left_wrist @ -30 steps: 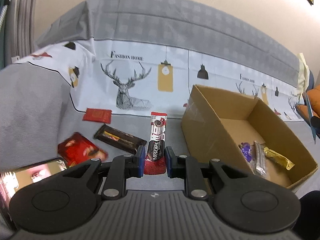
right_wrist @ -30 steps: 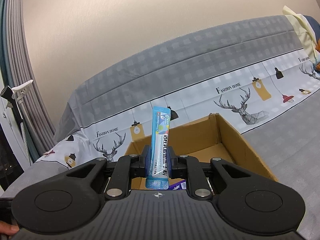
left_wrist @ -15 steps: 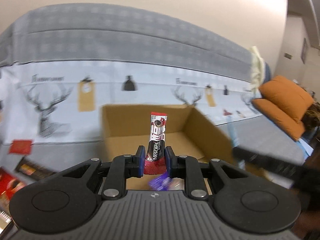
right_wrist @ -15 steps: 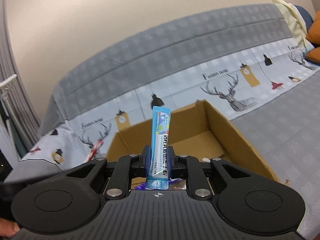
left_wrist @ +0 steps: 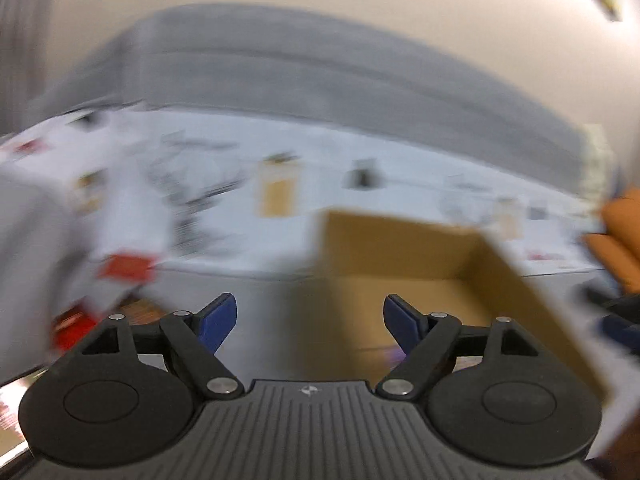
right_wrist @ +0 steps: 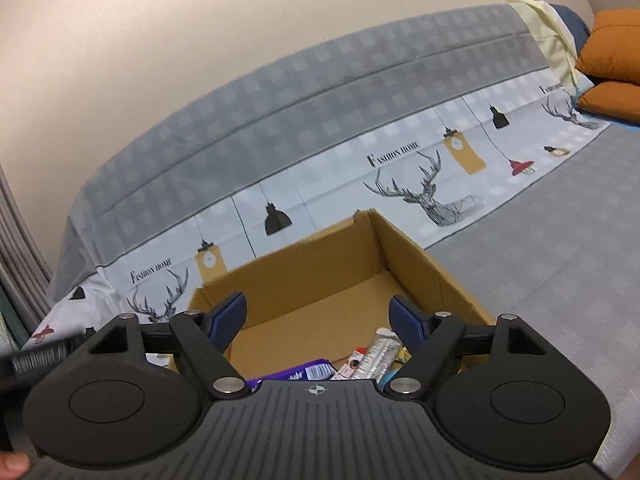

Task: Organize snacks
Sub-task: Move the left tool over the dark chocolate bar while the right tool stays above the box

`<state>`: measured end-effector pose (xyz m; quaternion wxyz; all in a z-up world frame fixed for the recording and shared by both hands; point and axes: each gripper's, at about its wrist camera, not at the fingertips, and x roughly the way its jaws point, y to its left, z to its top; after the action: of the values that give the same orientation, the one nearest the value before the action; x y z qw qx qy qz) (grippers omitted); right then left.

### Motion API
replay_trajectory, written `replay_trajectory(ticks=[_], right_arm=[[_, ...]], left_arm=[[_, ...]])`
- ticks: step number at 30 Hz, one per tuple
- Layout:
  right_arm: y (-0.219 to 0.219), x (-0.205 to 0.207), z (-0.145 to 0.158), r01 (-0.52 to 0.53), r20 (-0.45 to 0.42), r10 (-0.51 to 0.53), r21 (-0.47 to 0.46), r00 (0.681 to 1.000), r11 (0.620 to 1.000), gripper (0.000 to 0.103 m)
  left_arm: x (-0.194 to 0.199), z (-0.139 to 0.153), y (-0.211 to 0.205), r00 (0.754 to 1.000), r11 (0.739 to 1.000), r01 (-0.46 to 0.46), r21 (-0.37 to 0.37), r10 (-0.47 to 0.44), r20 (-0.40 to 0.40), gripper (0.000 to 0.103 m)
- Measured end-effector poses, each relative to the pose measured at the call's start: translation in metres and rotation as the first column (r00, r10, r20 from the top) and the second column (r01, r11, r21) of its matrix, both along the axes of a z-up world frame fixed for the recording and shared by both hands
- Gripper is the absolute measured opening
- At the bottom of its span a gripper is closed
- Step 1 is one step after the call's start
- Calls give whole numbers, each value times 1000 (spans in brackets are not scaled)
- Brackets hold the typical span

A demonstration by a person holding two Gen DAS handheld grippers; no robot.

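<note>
- Hovering over the cardboard box (right_wrist: pixel 320 268), our right claw (right_wrist: pixel 318 316) has just spread open and pinches nothing; snack packets (right_wrist: pixel 372 356) lie below, lower centre.
- Our left claw (left_wrist: pixel 310 316), blurred, has just opened too; red packets (left_wrist: pixel 128 268) lie left, nearer it.
- Grey bed (right_wrist: pixel 560 232), beige wall.

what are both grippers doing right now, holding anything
left gripper: open, just opened, nothing between the jaws.
right gripper: open, just opened, empty, above the cardboard box.
</note>
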<state>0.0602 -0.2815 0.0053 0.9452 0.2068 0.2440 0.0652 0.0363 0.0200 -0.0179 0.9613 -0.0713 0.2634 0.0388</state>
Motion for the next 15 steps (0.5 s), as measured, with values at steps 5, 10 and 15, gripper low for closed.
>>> replay_trajectory(ticks=[5, 10, 15], right_arm=[[1, -2, 2, -6, 22, 6, 6, 1000, 1000, 85], [1, -2, 2, -12, 39, 12, 9, 999, 1000, 85], [2, -2, 2, -9, 42, 9, 5, 999, 1000, 85]], left_arm=[[6, -54, 53, 983, 989, -137, 63, 144, -114, 85], [44, -97, 54, 983, 991, -72, 115, 90, -161, 88], [110, -138, 58, 966, 977, -128, 169, 161, -201, 103]])
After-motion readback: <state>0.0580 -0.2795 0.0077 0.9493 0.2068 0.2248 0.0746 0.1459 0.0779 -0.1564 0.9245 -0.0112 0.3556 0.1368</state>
